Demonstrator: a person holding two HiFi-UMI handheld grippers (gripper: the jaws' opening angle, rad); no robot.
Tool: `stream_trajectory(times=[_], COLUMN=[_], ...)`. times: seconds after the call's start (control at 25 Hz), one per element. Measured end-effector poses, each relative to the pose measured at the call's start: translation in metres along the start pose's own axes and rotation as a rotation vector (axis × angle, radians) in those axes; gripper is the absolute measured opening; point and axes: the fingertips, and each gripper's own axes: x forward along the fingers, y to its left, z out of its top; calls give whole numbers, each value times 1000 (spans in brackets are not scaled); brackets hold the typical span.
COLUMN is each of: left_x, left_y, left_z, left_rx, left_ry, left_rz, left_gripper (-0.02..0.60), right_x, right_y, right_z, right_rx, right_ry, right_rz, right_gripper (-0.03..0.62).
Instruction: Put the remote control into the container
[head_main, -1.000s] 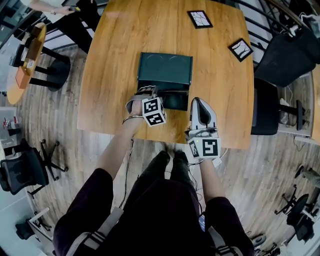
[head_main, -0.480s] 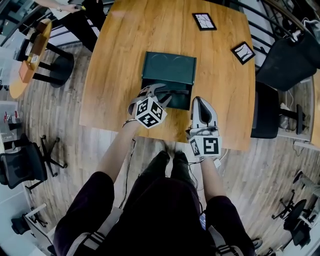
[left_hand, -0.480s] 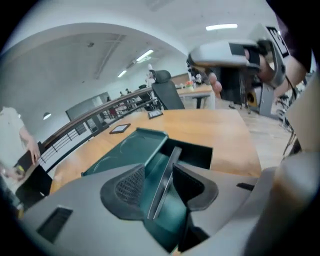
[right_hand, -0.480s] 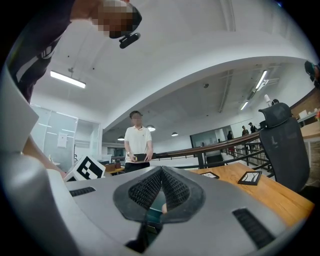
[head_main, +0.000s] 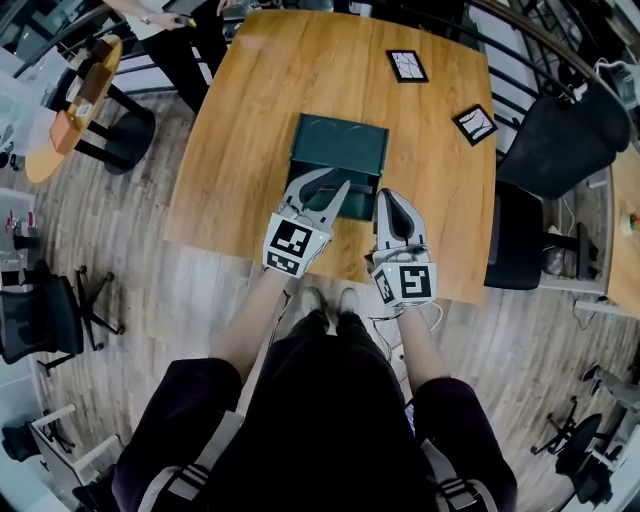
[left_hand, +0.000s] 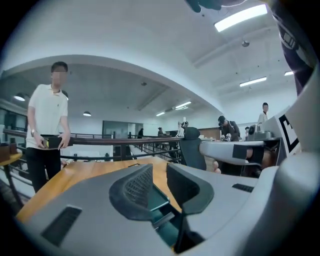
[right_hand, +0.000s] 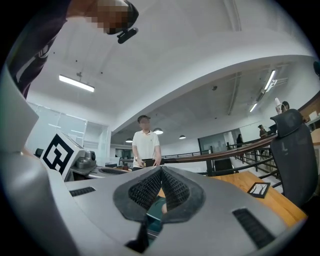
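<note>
The left tool (head_main: 336, 182) hangs over the near edge of the green container (head_main: 338, 146) on the wooden worktop (head_main: 245, 120). Its jaws are apart with nothing between them (they have just been closing a little). The right tool (head_main: 389, 197) is just beside it, jaws together and empty. The remote control cannot be made out: the tools hide most of the container's dark open part.

Mid-frame, left gripper (head_main: 325, 190), jaws apart and empty, has just been closing partway; right gripper (head_main: 390, 203) jaws meet at tips.
</note>
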Motion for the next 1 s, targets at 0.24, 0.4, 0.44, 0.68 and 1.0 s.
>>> stream_trajectory(times=[0.24,0.4,0.44,0.68,1.0], left_x=[-36,-52,-56,-72,-84], left_y=[-17,-17,-18,-26,-24], left_z=[56,84,88,109,118], left_rx=[-4,18,25,78,107], left_ry=[-158,-207,-217,-294,-319], left_rz=[70,97,105,132,143], left_gripper=[29,12,12,11,11], right_x=[-7,-4,-4,-5,-6], right_y=[20,30,32,40,52], right_z=[38,59,63,82,96], right_rx=[-36,-49,-50,-74,-87], right_ry=[-41,-73,-81,-138,-164], right_rz=[55,82,89,124,128], right_gripper=[18,18,18,18,17])
